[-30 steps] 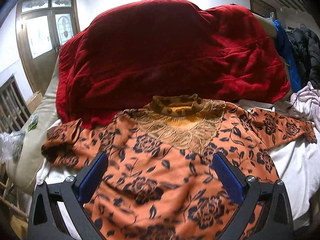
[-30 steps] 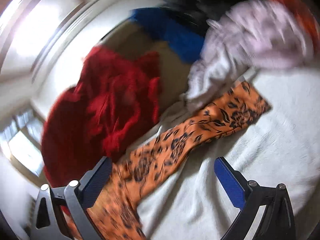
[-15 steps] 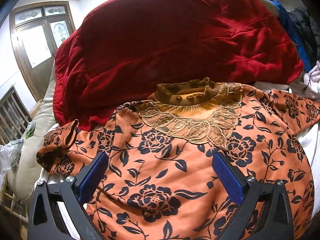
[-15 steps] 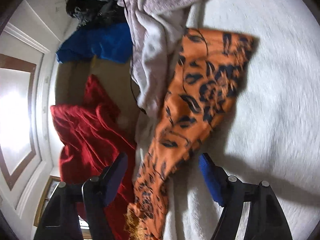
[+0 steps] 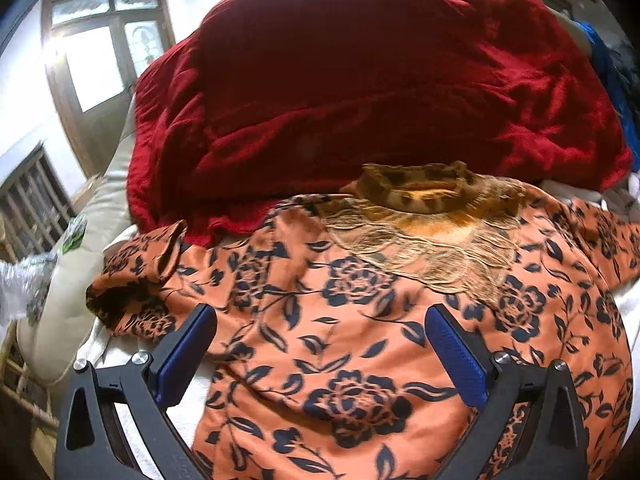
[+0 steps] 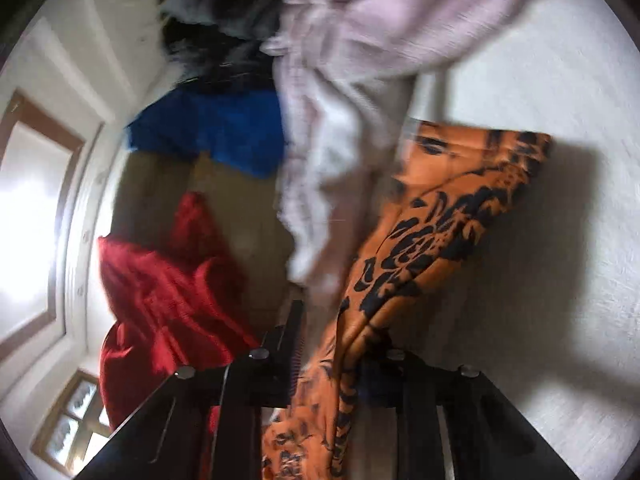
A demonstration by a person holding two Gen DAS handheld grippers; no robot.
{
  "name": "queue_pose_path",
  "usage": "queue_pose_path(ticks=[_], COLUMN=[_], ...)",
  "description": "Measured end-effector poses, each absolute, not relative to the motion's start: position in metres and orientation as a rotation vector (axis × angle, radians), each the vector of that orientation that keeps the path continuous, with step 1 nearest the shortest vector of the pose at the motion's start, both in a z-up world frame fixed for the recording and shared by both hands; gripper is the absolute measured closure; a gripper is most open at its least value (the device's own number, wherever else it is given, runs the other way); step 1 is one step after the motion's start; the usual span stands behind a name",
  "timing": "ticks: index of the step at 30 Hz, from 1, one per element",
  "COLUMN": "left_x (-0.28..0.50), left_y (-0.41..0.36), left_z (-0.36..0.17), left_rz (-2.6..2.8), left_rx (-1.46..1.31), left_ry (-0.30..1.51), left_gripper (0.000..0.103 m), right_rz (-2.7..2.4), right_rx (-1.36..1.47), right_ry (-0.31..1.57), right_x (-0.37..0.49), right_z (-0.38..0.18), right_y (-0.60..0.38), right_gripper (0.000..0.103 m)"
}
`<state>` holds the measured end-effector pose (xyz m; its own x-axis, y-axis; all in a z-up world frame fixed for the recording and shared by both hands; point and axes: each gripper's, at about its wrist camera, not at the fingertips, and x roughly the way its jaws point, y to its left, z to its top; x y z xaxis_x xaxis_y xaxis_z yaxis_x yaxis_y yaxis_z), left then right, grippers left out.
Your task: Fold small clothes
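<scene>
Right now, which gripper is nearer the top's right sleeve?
Right. The right gripper is closing with the sleeve between its fingers; the left gripper hangs open over the top's front.

Right tool [image 6: 336,344], wide apart a second earlier, is closing its jaws on the sleeve of the orange floral-print blouse [image 6: 432,240]; left tool [image 5: 320,344] now nearer the blouse.

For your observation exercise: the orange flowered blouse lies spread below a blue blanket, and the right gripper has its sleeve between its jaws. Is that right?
Not quite. The blanket is red, not blue, as the left wrist view shows. The blouse does lie below it, and the right gripper is closing on the sleeve.
</scene>
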<state>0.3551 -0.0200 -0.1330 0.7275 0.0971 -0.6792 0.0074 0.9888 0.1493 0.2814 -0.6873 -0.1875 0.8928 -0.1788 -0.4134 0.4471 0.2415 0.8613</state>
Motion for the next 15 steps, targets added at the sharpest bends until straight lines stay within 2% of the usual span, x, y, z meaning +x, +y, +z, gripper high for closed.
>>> queue_pose_path(ticks=[5, 10, 12, 15], left_x=[0.360, 0.364, 0.363, 0.365], left_y=[0.009, 0.046, 0.064, 0.090], left_z=[-0.131, -0.125, -0.121, -0.121], left_rz=[0.122, 0.211, 0.257, 0.327], left_rx=[0.096, 0.045, 0.027, -0.007], left_ry=[0.768, 0.756, 0.744, 0.745], left_gripper=[0.000, 0.000, 0.000, 0.000], right_rz=[-0.146, 0.216, 0.332, 0.418], right_rx=[1.181, 1.057, 0.986, 0.803], right_ry=[0.252, 0.366, 0.441, 0.675], right_x=[0.330, 0.395, 0.421, 0.463], right_z=[-0.133, -0.089, -0.083, -0.103], right_y=[-0.619, -0.481, -0.417, -0.311], right_gripper=[0.084, 0.084, 0.084, 0.083])
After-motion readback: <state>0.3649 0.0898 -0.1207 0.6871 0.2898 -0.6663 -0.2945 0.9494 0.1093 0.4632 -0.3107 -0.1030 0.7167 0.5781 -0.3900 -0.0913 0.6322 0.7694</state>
